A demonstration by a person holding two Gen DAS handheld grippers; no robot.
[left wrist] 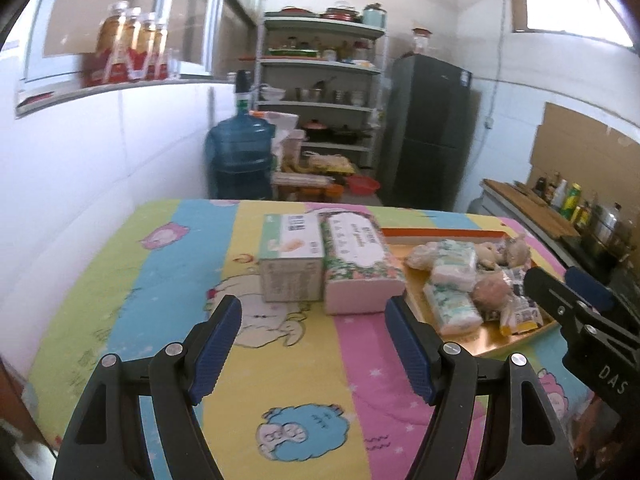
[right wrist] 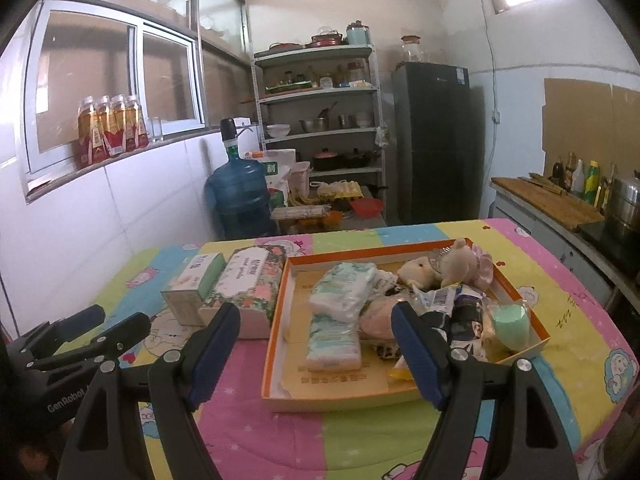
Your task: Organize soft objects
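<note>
An orange tray [right wrist: 280, 336] on the colourful cloth holds soft things: two tissue packs [right wrist: 340, 292], plush toys [right wrist: 452, 268], snack packets and a green sponge [right wrist: 510, 326]. It also shows in the left wrist view [left wrist: 492, 344]. A floral tissue pack [left wrist: 360, 264] and a green tissue box [left wrist: 290, 256] lie side by side left of the tray. My left gripper [left wrist: 314, 344] is open and empty, just in front of these two. My right gripper [right wrist: 316, 348] is open and empty, held over the tray's near left part.
A blue water jug [right wrist: 240, 196], a shelf rack [right wrist: 320, 120] and a dark fridge [right wrist: 434, 140] stand beyond the table. A counter with bottles and a pot [right wrist: 624, 208] runs along the right. A white tiled wall is at the left.
</note>
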